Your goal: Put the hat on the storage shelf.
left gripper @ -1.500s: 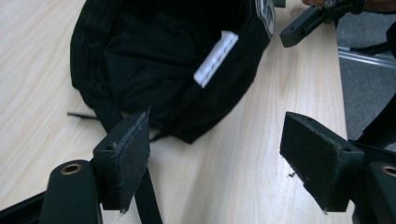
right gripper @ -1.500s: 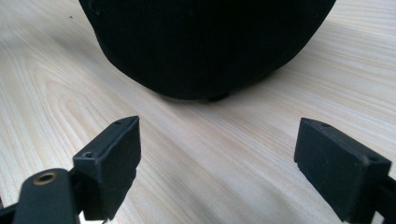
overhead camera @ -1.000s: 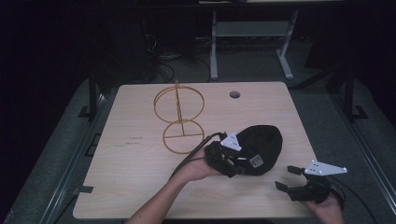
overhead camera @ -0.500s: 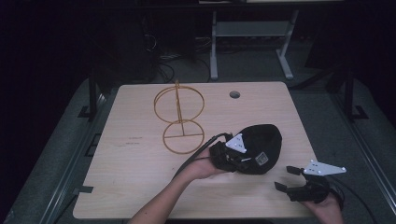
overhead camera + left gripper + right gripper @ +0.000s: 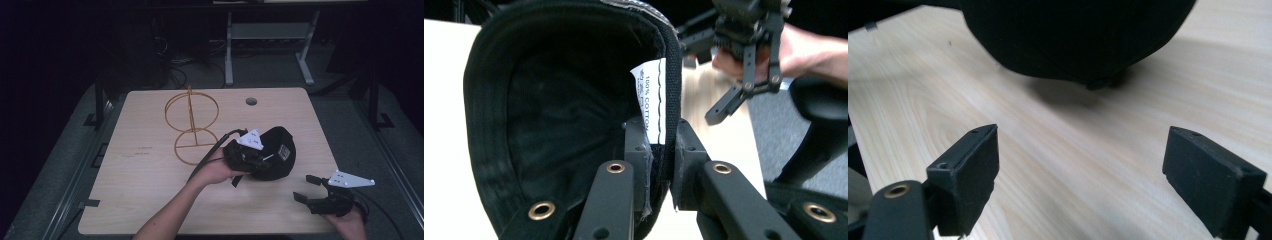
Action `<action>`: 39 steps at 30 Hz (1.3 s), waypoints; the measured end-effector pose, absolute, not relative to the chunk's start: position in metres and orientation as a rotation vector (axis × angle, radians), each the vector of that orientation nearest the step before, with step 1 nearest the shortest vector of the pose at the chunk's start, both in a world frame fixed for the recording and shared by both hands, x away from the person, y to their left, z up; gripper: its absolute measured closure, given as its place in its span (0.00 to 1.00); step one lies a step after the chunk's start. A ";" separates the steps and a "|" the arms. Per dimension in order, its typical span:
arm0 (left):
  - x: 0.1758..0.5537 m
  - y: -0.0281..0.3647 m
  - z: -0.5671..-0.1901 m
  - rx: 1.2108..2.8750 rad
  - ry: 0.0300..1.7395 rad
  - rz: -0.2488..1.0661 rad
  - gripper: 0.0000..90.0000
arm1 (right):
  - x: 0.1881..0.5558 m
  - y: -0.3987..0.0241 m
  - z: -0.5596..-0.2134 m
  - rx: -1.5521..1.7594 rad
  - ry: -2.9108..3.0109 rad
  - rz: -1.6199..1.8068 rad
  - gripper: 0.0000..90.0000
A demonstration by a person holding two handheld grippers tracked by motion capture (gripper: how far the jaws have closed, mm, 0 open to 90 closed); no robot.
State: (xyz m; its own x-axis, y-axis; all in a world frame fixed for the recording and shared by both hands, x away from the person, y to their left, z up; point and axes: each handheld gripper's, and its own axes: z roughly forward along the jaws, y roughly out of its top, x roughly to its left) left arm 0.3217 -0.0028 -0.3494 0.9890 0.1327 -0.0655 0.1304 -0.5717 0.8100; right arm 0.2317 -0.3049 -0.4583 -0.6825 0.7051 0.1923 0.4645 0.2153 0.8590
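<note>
The cap (image 5: 277, 155) lies on the table (image 5: 150, 200), right of the wire stand (image 5: 191, 125); the right gripper (image 5: 305, 189) sits nearer the person, right of the cap.

high: above, facing forward-down | gripper views: close, low | shared: black cap (image 5: 277, 152), table (image 5: 150, 170)

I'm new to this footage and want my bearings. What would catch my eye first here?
The black cap, right of the table's centre, with the left gripper shut on its rim by the white label. Next, the gold wire stand upright behind it, toward the table's far side. Last, the right gripper, open and apart from the cap, near the front right corner.
</note>
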 end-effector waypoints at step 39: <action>0.305 -0.004 -0.294 2.104 0.061 -0.052 0.90 | 0.242 -0.281 -0.414 0.817 2.102 1.813 0.94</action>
State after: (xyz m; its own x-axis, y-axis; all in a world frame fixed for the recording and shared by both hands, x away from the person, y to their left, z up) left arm 0.3055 -0.0038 -0.2942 0.9978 0.0227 -0.0625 0.0653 -0.5086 0.8585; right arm 0.2418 -0.2807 -0.4143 -0.8125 0.5575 0.1703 0.2504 0.0699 0.9656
